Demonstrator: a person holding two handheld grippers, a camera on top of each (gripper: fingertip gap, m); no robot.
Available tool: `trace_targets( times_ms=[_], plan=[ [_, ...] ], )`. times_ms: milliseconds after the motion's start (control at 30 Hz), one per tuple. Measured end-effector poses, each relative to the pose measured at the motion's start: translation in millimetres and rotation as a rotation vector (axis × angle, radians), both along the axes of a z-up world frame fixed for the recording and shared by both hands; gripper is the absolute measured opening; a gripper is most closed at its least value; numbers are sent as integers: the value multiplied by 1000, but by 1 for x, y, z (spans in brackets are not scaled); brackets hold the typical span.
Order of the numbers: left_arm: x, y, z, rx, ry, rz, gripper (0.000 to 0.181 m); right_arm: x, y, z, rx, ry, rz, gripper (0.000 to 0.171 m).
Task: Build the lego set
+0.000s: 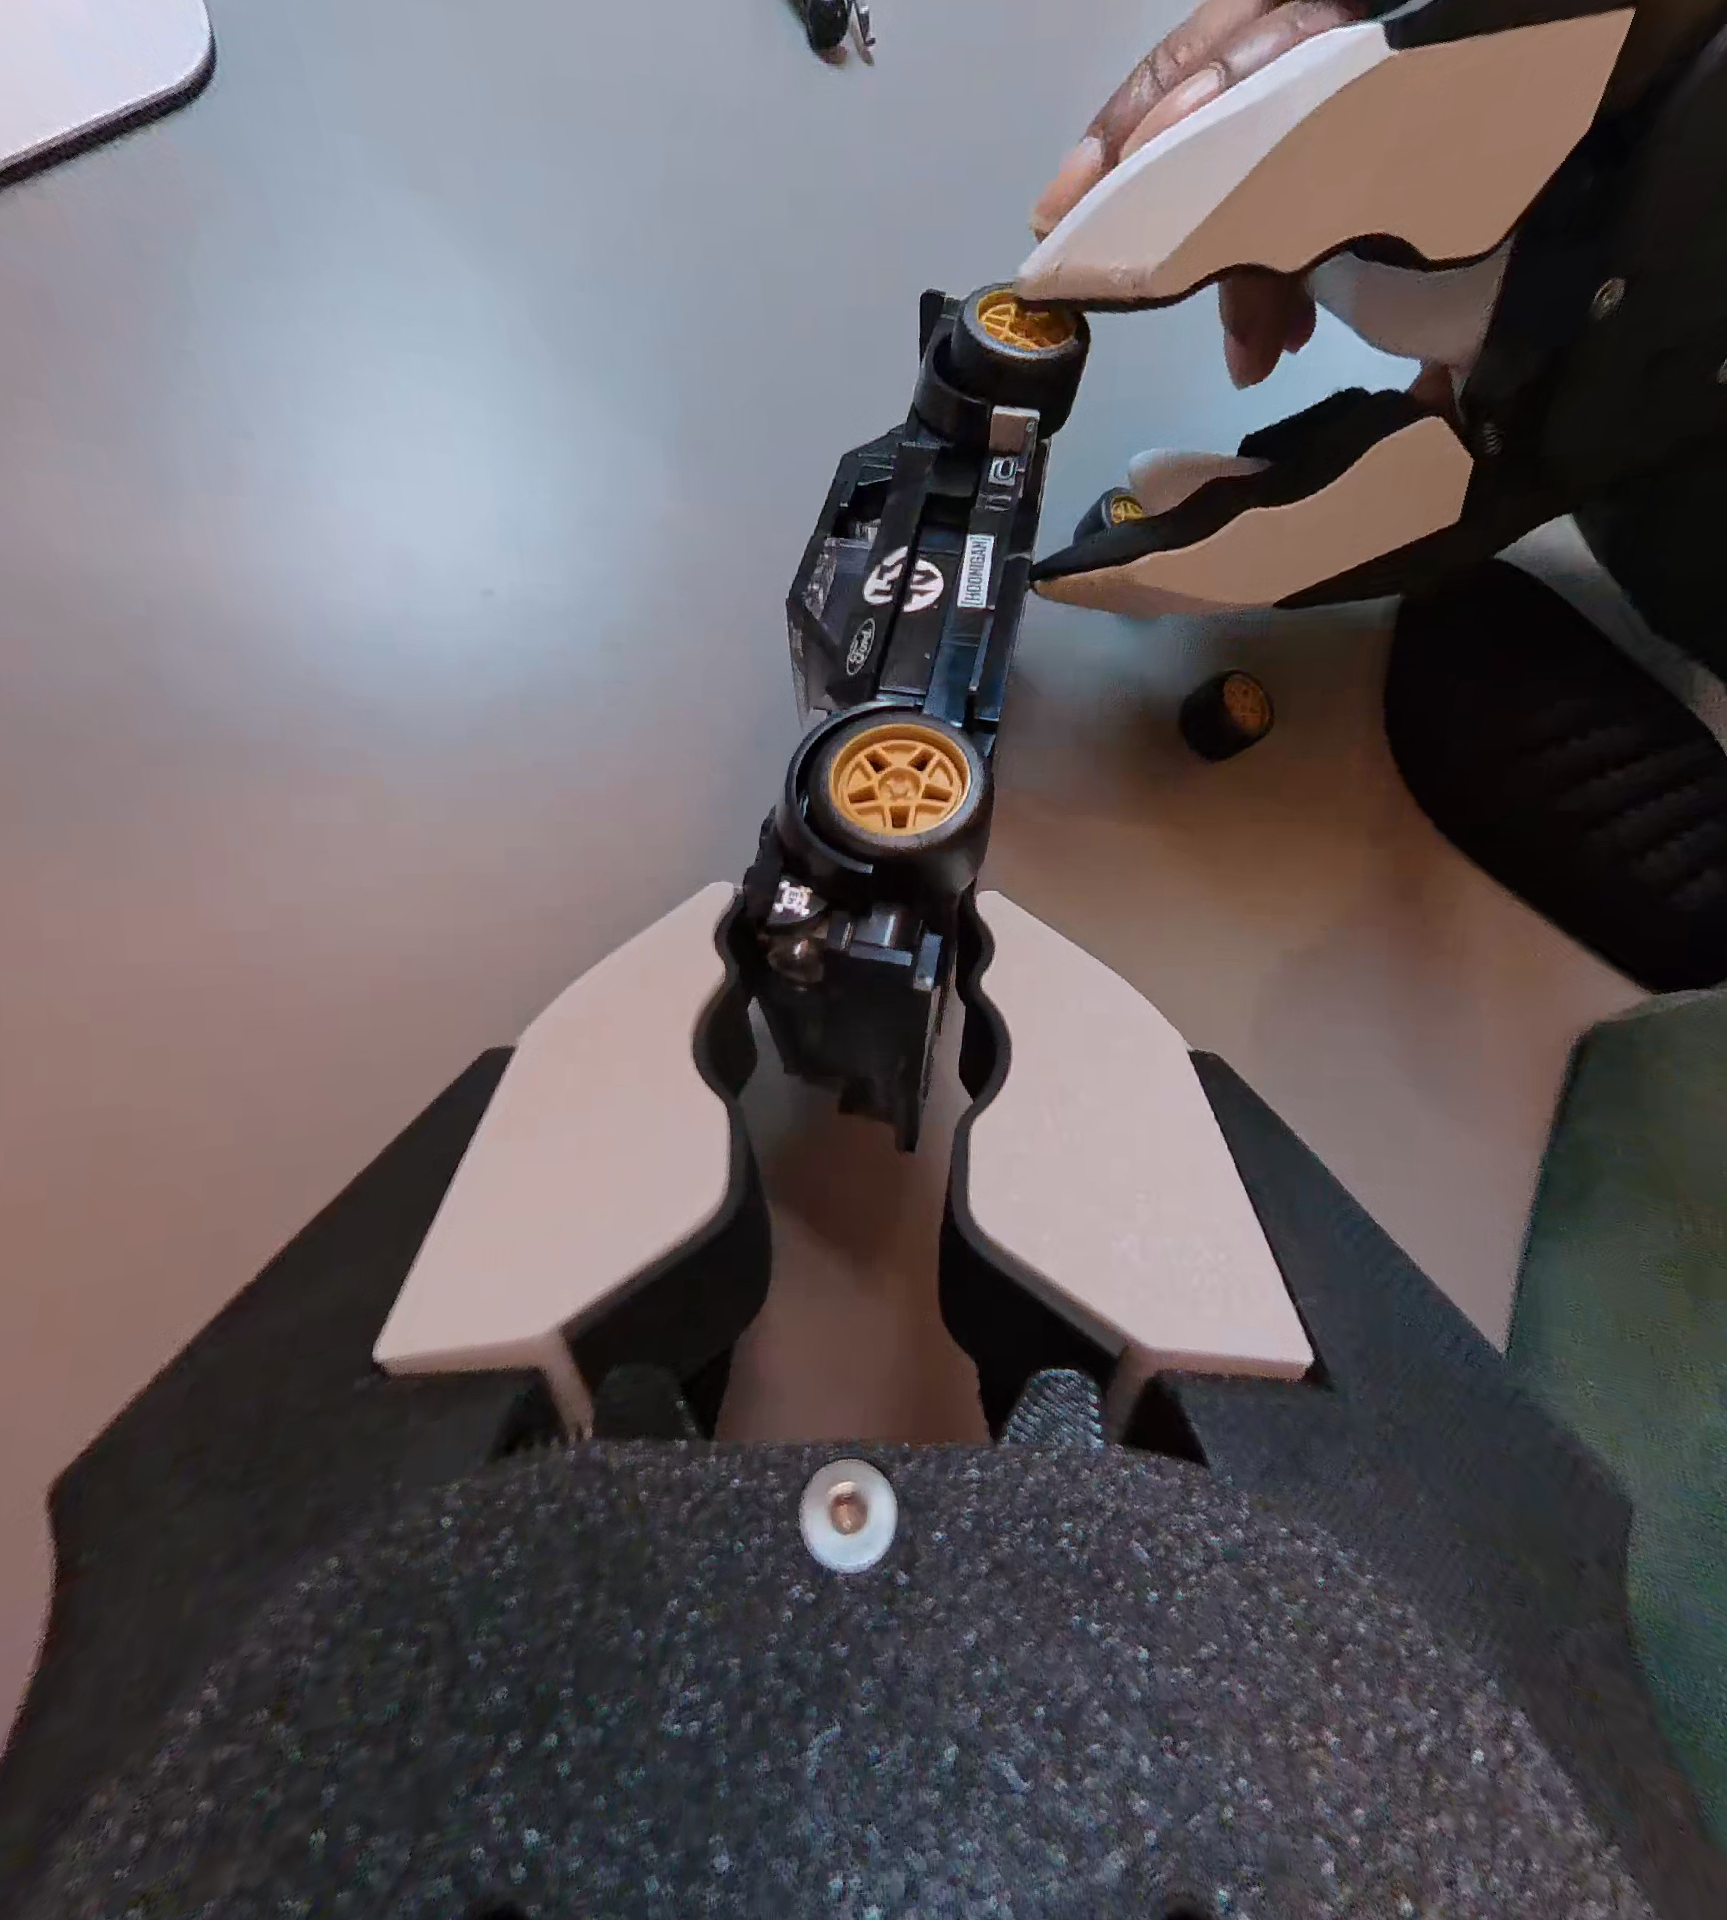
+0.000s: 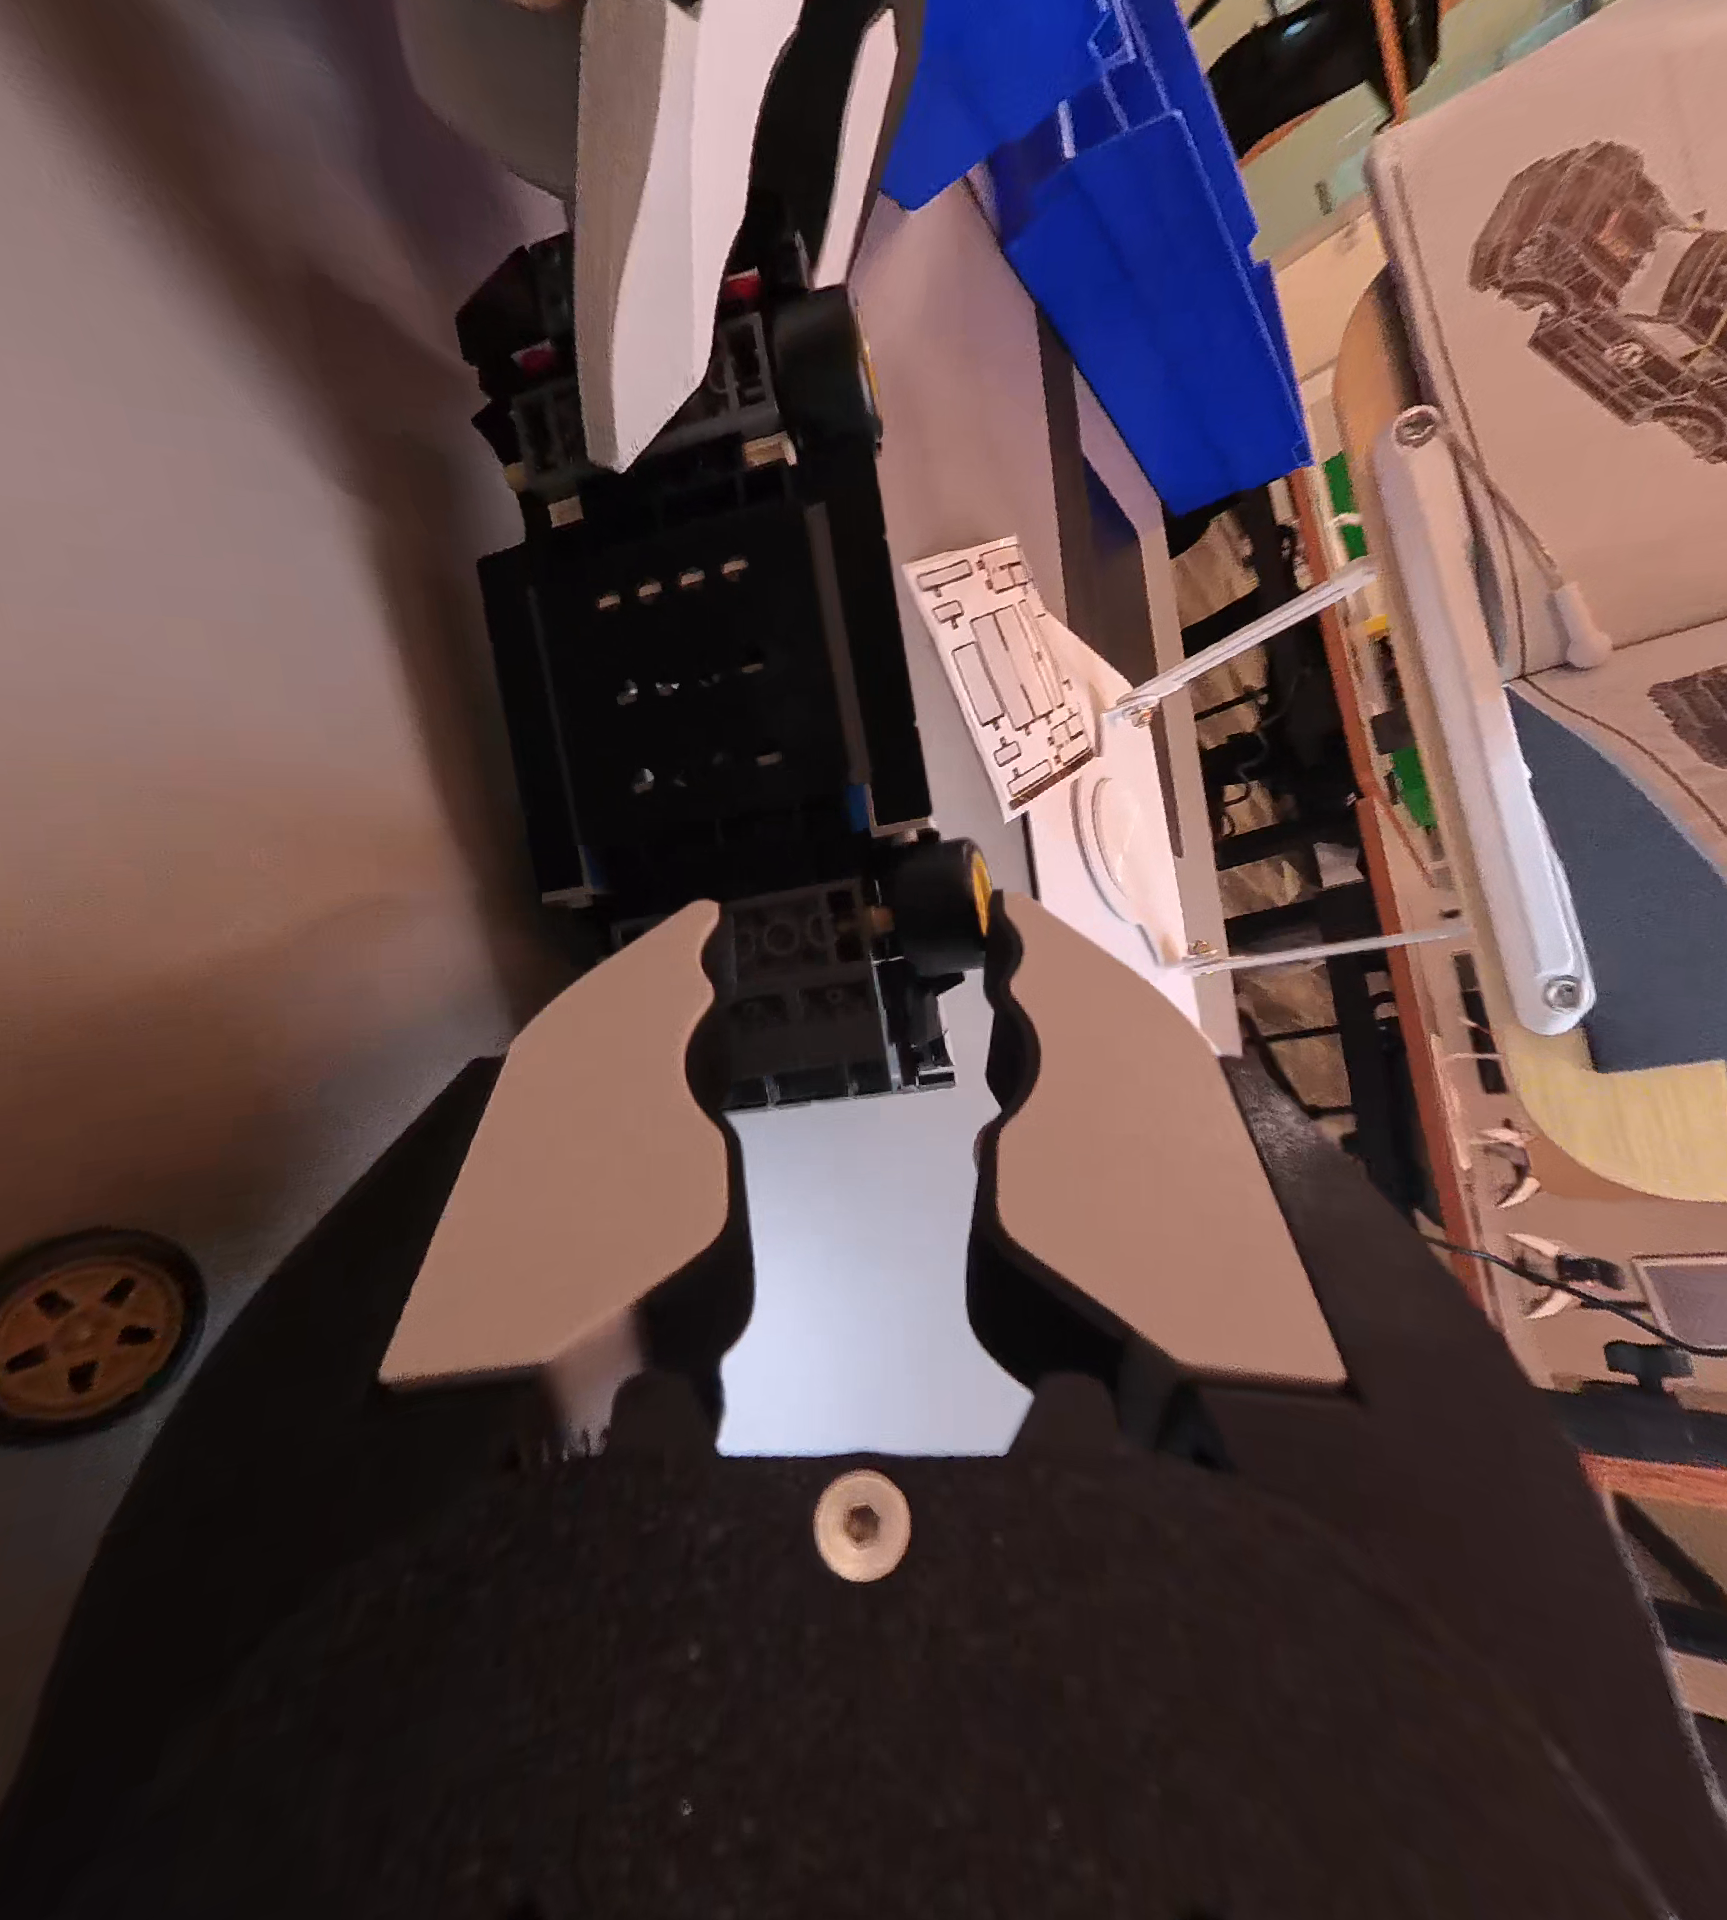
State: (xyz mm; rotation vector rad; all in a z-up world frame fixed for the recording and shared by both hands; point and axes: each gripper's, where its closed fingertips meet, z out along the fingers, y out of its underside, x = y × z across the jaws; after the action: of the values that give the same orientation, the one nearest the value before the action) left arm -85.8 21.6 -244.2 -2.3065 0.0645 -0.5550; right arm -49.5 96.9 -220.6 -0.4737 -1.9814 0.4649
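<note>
A black lego car (image 1: 952,603) with gold-hubbed wheels is held on its side above the grey table (image 1: 319,520). My left gripper (image 1: 854,904) is shut on its near end, just behind one fitted wheel (image 1: 900,790). My right gripper (image 1: 1030,426) is at the far end with its jaws apart. Its upper finger touches the other fitted wheel (image 1: 1015,332) and its lower finger rests against the car's underside. In the right wrist view the underside (image 2: 693,686) faces me. That wheel (image 2: 947,904) sits between my right gripper's (image 2: 854,925) fingers, beside the right one.
Loose wheels lie on the table (image 1: 1225,715), (image 2: 74,1345). A blue bin (image 2: 1129,260), a sticker sheet (image 2: 1015,675) and an instruction booklet on a stand (image 2: 1617,312) stand beyond the car. A black chair (image 1: 1565,779) is at the table's edge.
</note>
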Motion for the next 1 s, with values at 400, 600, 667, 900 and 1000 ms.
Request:
trace_targets(
  times_ms=[400,600,667,900,1000],
  plan=[
    [5,3,13,72,215,-20,37,15,2,2,59,-219,-30,45],
    [9,4,16,107,328,-32,37,24,-1,2,25,-170,-82,43],
    [9,4,17,112,364,-40,37,26,-1,2,27,-147,-92,44],
    [11,10,25,125,493,-73,37,30,3,3,-37,-79,-170,43],
    [11,11,25,120,517,-87,37,32,2,2,-73,-63,-188,43]
  ],
)
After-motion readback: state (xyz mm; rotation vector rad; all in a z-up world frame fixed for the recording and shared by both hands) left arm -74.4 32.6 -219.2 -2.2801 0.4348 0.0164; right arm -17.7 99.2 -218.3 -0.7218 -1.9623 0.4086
